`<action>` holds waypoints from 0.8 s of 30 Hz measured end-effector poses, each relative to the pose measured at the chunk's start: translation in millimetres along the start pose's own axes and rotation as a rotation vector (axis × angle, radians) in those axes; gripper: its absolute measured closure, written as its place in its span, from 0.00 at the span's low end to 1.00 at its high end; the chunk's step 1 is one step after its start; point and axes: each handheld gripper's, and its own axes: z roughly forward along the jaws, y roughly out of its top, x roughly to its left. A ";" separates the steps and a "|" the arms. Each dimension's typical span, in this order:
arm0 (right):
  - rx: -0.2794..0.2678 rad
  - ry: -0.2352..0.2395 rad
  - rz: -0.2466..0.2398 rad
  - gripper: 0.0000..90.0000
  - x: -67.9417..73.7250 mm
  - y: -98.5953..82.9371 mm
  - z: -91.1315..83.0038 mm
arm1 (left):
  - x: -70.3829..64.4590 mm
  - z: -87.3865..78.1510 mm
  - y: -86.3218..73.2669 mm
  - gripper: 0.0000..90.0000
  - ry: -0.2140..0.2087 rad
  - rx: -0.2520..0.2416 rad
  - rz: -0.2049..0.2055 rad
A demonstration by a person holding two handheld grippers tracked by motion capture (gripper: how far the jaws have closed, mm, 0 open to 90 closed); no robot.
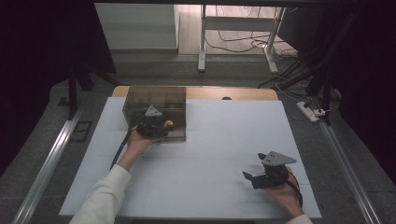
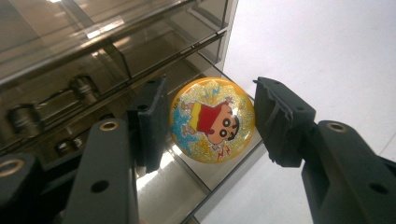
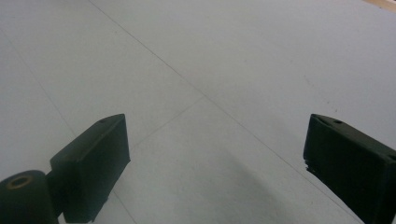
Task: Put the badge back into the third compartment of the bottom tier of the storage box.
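The round badge [image 2: 213, 120] is a glossy yellow-orange disc with a glittery face, printed with a cartoon child in a red shirt and yellow shorts, blue splashes and small lightning marks around the figure. In the left gripper view it sits between the two black jaws of the left gripper [image 2: 209, 122], close against the left jaw while a narrow gap shows at the right one, so the jaws stand apart around it rather than clamped. It lies over the near front corner of the smoky transparent organiser box [image 2: 116, 56], whether resting on the rim or the compartment floor cannot be told. In the high view the badge [image 1: 168, 124] appears as a small yellow spot at the box's [image 1: 156, 99] front edge, just right of the left gripper [image 1: 161, 127]. The box has several compartments, some holding dark small parts, and stands at the far left of the white table [image 1: 210, 135]. The right gripper [image 1: 252, 167] rests low over the table's near right, well apart from the box, its jaws spread wide with nothing between them [image 3: 215, 154].
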 end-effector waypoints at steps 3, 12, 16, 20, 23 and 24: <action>0.001 0.000 0.000 0.07 0.1 0.0 0.0 | -0.4 6.2 -0.3 0.51 -0.001 0.013 0.000; 0.003 -0.001 -0.003 0.07 0.0 -0.1 0.1 | -6.9 19.8 5.7 0.51 -0.016 0.023 0.016; 0.002 -0.002 -0.001 0.07 -0.2 -0.2 -0.4 | -7.2 23.8 5.6 0.51 -0.013 0.030 0.018; 0.001 -0.001 0.000 0.07 -0.2 -0.2 -0.5 | -5.5 24.0 4.8 0.51 -0.011 0.036 0.013; 0.000 0.001 0.000 0.07 -0.1 -0.2 -0.7 | -5.4 22.1 5.4 0.51 -0.013 0.030 0.016; -0.001 0.001 0.000 0.07 -0.1 -0.2 -0.8 | -5.5 21.6 5.6 0.51 -0.014 0.028 0.015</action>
